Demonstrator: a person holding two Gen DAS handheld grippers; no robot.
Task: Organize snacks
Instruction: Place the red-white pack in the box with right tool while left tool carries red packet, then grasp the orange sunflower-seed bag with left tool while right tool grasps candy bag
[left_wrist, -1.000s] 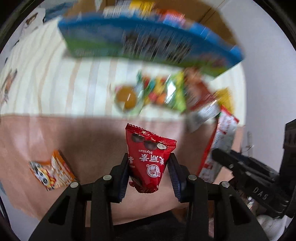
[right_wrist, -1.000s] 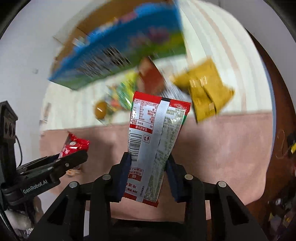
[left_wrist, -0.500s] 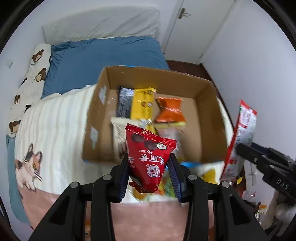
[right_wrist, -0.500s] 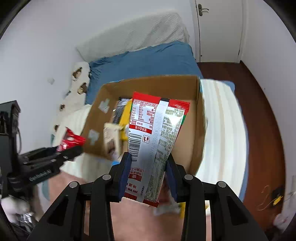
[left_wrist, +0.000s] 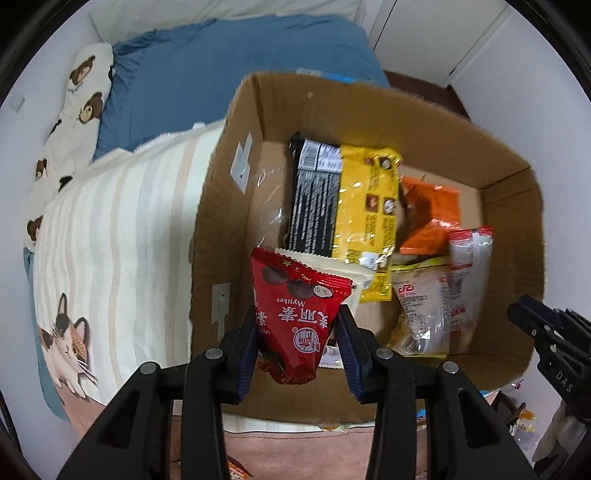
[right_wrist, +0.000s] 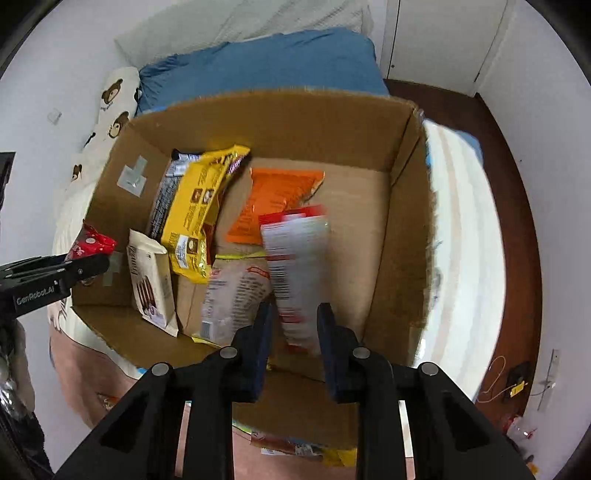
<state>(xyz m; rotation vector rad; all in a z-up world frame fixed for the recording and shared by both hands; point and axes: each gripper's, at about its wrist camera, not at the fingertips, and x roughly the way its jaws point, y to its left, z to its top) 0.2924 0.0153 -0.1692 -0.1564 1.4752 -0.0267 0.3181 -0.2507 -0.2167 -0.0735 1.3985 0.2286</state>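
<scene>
Left wrist view: the red chocolate pouch (left_wrist: 299, 317) sits upright between the left gripper (left_wrist: 298, 349) fingers, pinched at its lower half, above the near wall of the cardboard box (left_wrist: 225, 206). It is glossy red with white lettering. In the right wrist view, the right gripper (right_wrist: 293, 328) has its fingers spread, and the red-and-white packet (right_wrist: 297, 273), blurred, shows in the gap between them, inside the box beside an orange bag (right_wrist: 277, 203). Both grippers point down into the box.
</scene>
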